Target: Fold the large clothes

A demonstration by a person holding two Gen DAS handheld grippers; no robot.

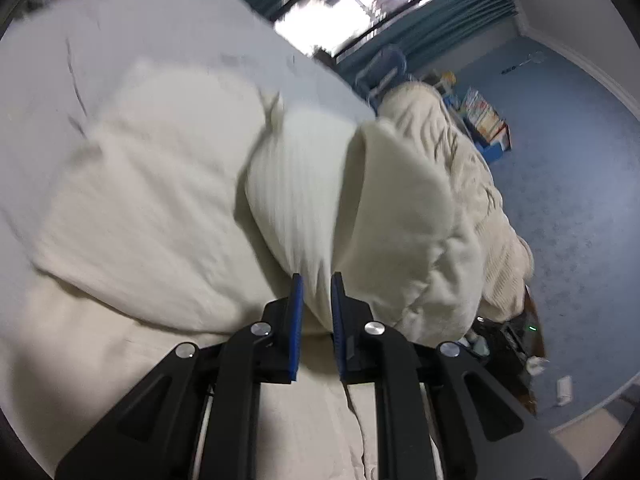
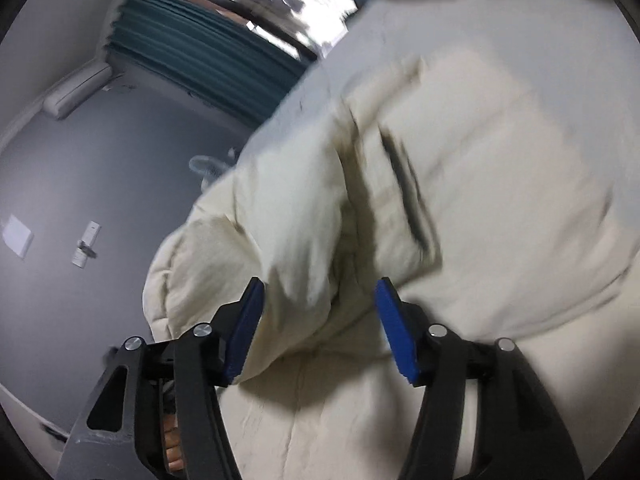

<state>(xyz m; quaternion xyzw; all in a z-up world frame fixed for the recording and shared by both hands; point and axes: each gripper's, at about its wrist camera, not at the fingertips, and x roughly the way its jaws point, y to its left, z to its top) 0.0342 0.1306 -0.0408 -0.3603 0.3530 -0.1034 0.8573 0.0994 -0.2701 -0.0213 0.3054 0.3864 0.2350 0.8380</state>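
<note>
**Cream jacket bunched on the bed, both grippers at its near edge**

The left gripper [image 1: 317, 284] pinches a fold of the jacket [image 1: 168, 184], jaws narrow. The right gripper [image 2: 320, 292] stands wide, fabric between its fingers, ungripped. The jacket's bulk lies ahead on the bed [image 1: 120, 32].

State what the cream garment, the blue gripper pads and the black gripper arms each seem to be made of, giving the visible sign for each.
Cream garment: soft, padded fabric, probably quilted cotton or polyester; matte, puffy folds, ribbed cuff.
Blue pads: likely rubber or plastic; flat, matte.
Black arms: apparently rigid plastic, slight sheen, with shiny metal pivot pins.
</note>
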